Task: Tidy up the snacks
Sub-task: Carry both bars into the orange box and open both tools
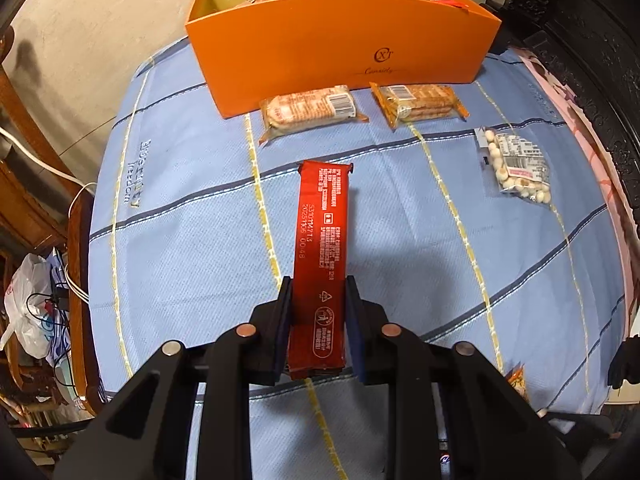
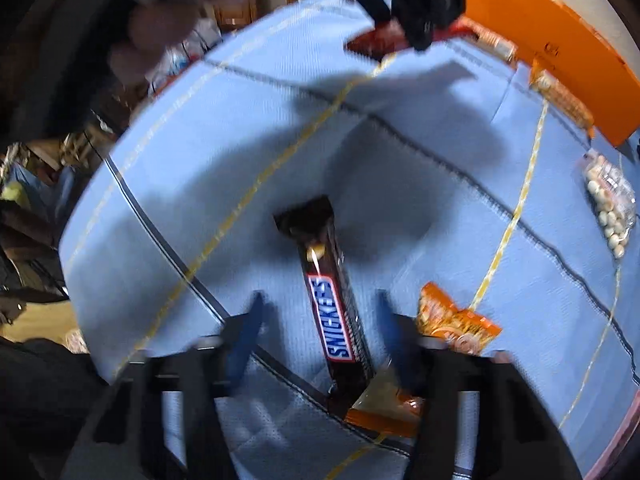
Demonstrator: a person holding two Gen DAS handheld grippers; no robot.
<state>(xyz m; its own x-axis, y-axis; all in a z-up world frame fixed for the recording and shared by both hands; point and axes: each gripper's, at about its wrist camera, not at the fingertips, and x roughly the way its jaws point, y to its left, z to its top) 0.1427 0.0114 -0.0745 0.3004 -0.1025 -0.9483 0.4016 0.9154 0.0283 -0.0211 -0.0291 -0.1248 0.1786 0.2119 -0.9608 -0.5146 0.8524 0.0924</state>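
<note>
My left gripper (image 1: 318,292) is shut on a long red snack bar (image 1: 322,240) and holds it above the blue cloth, pointing toward the orange box (image 1: 340,44), which holds several snacks. Two orange biscuit packs (image 1: 310,110) (image 1: 418,102) lie in front of the box. A clear bag of white round snacks (image 1: 516,166) lies to the right. My right gripper (image 2: 320,316) is open, its blue pads on either side of a Snickers bar (image 2: 332,304) lying on the cloth. An orange snack packet (image 2: 456,322) lies beside the right finger. The left gripper with the red bar shows at the top of the right wrist view (image 2: 416,4).
The blue checked cloth (image 1: 180,240) covers the table. Dark carved furniture (image 1: 592,40) stands at the right, wooden furniture and cables at the left (image 1: 48,208). Another orange wrapper (image 2: 384,408) lies under the near end of the Snickers bar.
</note>
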